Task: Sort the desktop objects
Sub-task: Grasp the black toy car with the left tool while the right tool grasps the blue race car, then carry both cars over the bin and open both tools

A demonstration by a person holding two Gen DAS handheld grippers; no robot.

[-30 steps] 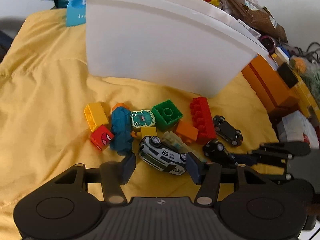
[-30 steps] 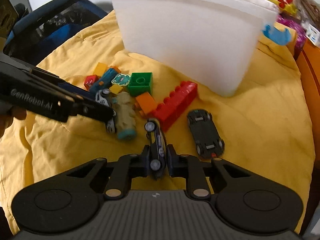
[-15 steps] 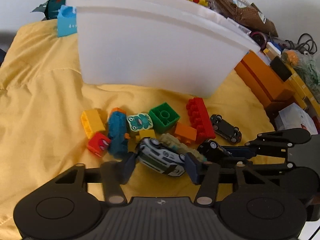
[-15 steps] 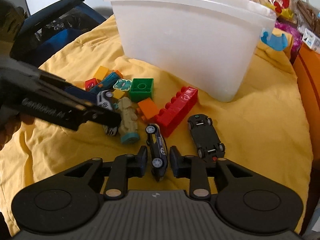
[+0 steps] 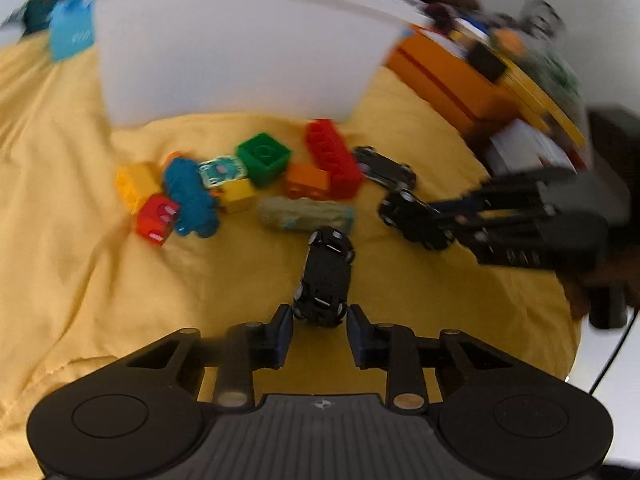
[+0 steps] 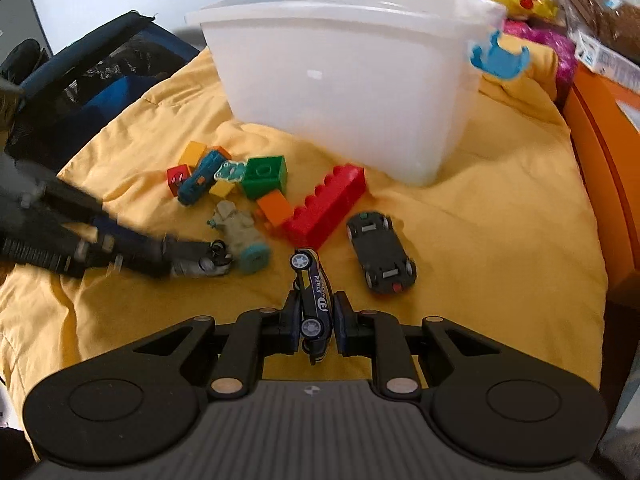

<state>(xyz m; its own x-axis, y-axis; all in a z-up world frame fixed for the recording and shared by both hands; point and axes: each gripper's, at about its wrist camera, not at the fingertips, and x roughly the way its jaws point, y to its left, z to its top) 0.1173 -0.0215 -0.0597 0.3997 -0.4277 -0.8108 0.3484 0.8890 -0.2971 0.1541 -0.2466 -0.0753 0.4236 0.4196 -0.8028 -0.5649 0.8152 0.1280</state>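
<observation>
Lifted since earlier — white toy car (image 5: 325, 276) underside-up, between left hand-held gripper (image 5: 320, 330) fingers

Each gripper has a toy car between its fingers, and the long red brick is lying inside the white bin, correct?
Not quite. The long red brick lies on the yellow cloth in front of the white bin, not inside it, as the right wrist view shows. Each gripper does have a toy car between its fingers.

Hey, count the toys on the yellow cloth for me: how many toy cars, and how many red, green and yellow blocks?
Toy cars: 3
Red blocks: 2
Green blocks: 1
Yellow blocks: 2
Total: 8
</observation>
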